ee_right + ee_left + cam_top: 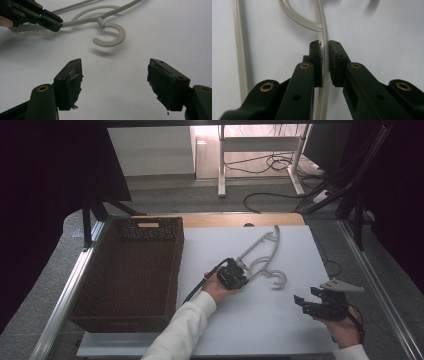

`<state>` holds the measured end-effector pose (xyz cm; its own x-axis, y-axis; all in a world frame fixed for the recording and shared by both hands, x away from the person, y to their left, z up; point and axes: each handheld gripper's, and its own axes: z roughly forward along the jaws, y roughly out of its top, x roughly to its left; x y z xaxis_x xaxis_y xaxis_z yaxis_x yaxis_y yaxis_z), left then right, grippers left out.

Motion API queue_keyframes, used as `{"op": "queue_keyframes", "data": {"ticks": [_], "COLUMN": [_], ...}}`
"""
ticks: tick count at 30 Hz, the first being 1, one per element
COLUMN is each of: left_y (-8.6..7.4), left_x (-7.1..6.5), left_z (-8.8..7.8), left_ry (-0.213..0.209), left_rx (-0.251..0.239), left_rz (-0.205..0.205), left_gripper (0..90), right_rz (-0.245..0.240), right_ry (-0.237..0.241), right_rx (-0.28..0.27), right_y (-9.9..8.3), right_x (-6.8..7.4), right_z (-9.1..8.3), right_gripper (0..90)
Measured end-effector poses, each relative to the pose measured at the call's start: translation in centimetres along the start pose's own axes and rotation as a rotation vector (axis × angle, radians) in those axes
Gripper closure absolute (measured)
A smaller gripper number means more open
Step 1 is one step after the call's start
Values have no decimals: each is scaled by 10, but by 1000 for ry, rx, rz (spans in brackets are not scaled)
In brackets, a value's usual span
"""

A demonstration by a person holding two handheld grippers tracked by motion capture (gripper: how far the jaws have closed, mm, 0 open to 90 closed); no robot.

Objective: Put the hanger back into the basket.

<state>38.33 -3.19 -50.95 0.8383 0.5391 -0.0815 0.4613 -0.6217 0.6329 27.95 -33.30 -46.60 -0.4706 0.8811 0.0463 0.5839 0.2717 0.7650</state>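
Fig. legend, as seen from the room. L. claw (239, 272), centre of the high view, pinches a thin bar of the pale plastic hanger (263, 255); in the left gripper view the pads (317, 53) press that bar (325, 47) from both sides. The hanger lies flat on the white table (295, 245), long axis running from the claw up and right toward upper centre, hook (278, 279) curling at lower right of the claw. R. claw (306, 301), lower right of frame, is spread wide w/ nothing between its pads; the hook (110, 35) sits ahead of it, apart. L. hand is thus nearer. Wicker basket (95, 285), left of frame, w/ nothing visible inside; prob. the hanger's destination, lying left of the claw.
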Motion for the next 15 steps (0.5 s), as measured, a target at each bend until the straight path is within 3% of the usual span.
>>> {"op": "queue_keyframes", "data": {"ticks": [1, 9, 15], "left_y": [0, 7, 8], "left_x": [0, 10, 16], "left_z": [0, -23, -40], "left_ry": [0, -86, -130], "left_rx": [0, -131, -205], "left_rz": [0, -136, -197], "left_gripper": [818, 818, 818], "right_rz": [0, 16, 20], "right_ry": [0, -18, -30], "right_rx": [0, -25, -33], "right_y": [0, -2, -3], "right_x": [0, -3, -5], "right_z": [0, -8, -10], "right_gripper": [286, 289, 290]}}
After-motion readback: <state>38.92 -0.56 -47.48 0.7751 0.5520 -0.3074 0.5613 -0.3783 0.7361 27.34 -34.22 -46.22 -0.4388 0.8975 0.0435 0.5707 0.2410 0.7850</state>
